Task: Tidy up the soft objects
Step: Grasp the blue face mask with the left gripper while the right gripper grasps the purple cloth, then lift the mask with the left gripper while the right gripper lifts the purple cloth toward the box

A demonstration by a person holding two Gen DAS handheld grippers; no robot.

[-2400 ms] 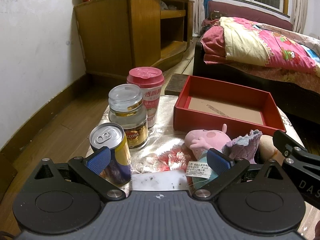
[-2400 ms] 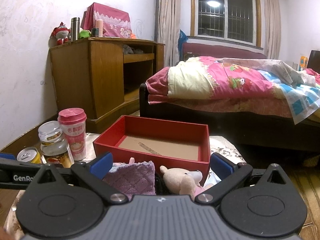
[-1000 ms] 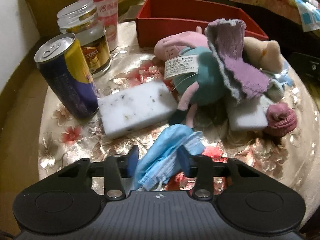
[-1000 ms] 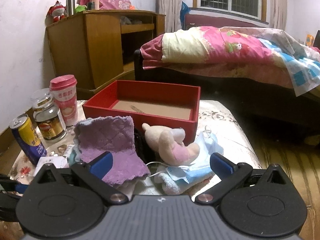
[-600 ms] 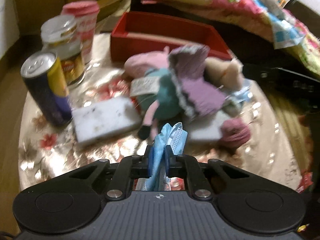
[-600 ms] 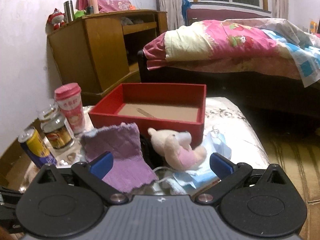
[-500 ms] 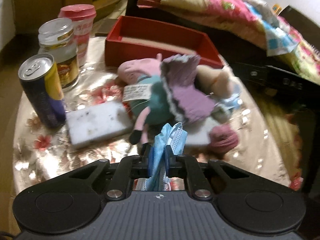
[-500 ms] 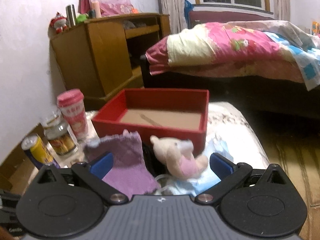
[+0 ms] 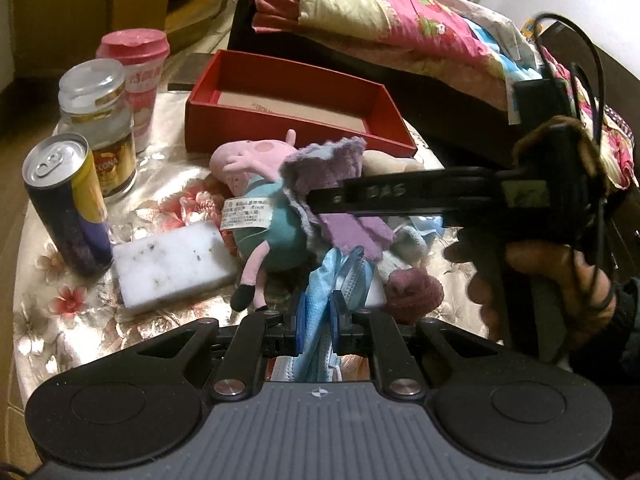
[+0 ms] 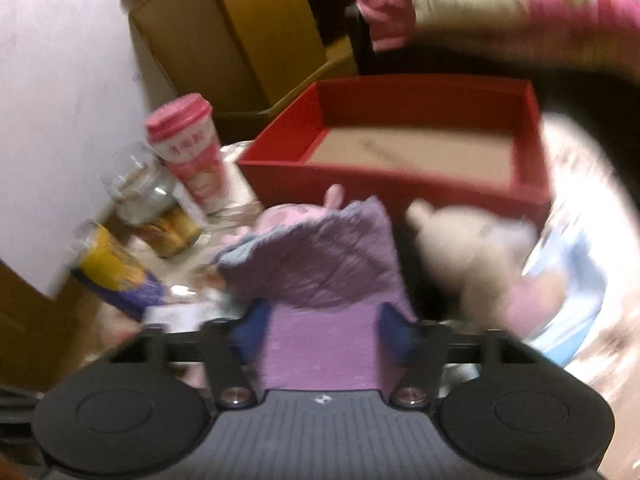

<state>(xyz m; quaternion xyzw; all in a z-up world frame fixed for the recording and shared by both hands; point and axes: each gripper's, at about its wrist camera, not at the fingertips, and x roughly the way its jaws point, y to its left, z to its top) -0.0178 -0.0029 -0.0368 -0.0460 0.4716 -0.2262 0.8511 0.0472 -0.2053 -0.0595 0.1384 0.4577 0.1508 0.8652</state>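
Observation:
My left gripper (image 9: 318, 322) is shut on a blue face mask (image 9: 340, 276) held just above the table. My right gripper (image 10: 322, 330) is half closed around a purple cloth (image 10: 320, 264), its pads on either side of it; its arm also crosses the left wrist view (image 9: 400, 200). A pink pig plush in a teal dress (image 9: 260, 200) lies under the cloth. A beige bear plush (image 10: 472, 248) lies to the right. The open red box (image 9: 296, 100) stands behind the pile, holding nothing but its cardboard bottom.
A white sponge (image 9: 172, 264), a yellow-and-blue can (image 9: 68, 204), a glass jar (image 9: 100, 128) and a pink cup (image 9: 138, 76) stand on the left of the flowered table. A dark pink knitted ball (image 9: 414, 292) and another blue mask (image 10: 576, 280) lie right. A bed stands behind.
My left gripper closed on the blue mask and lifted it. My right gripper dropped forward over the purple cloth and narrowed from wide open; its view is blurred by motion.

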